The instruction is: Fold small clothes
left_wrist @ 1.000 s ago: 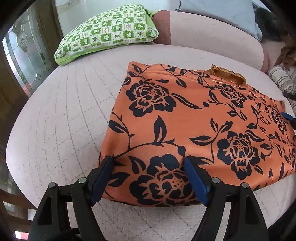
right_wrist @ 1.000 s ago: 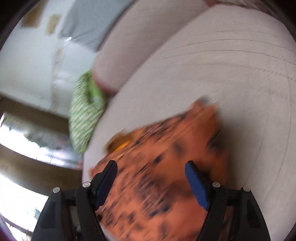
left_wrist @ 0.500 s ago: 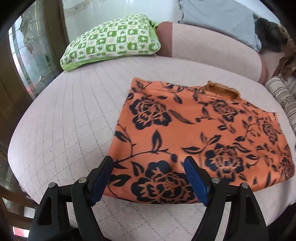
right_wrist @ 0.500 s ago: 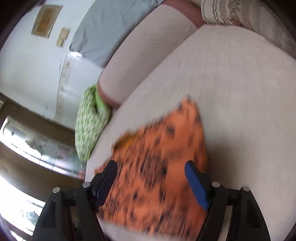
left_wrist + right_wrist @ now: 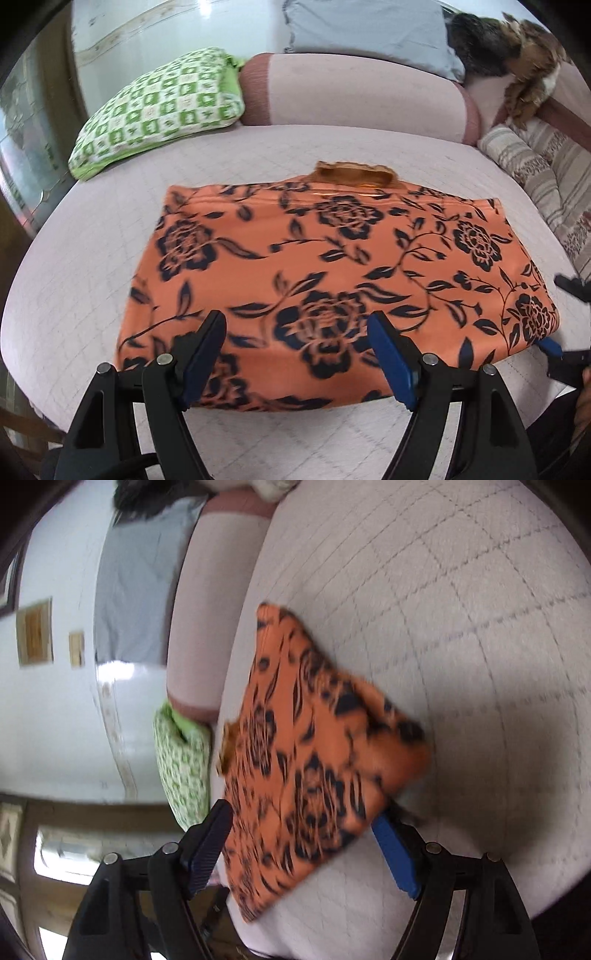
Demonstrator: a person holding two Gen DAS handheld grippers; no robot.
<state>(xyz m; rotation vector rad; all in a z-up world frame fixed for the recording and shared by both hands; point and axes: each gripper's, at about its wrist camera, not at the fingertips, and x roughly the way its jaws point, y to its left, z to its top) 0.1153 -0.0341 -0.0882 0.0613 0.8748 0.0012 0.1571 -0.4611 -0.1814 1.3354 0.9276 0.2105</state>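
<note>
L gripper hung unclenched, nothing in it, low centre of frame over near edge of orange floral garment, folded flat mid-frame on quilted bed. R gripper likewise wide, empty. Green pillow upper left.

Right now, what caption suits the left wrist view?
Open left gripper over a folded orange floral garment on a quilted bed.

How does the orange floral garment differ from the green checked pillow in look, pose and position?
The orange floral garment has large dark flowers; the green checked pillow has small green and white squares. The garment lies flat and thin mid-bed; the pillow is plump, propped at the far corner against the bolster. Both rest on the quilted cover.
</note>
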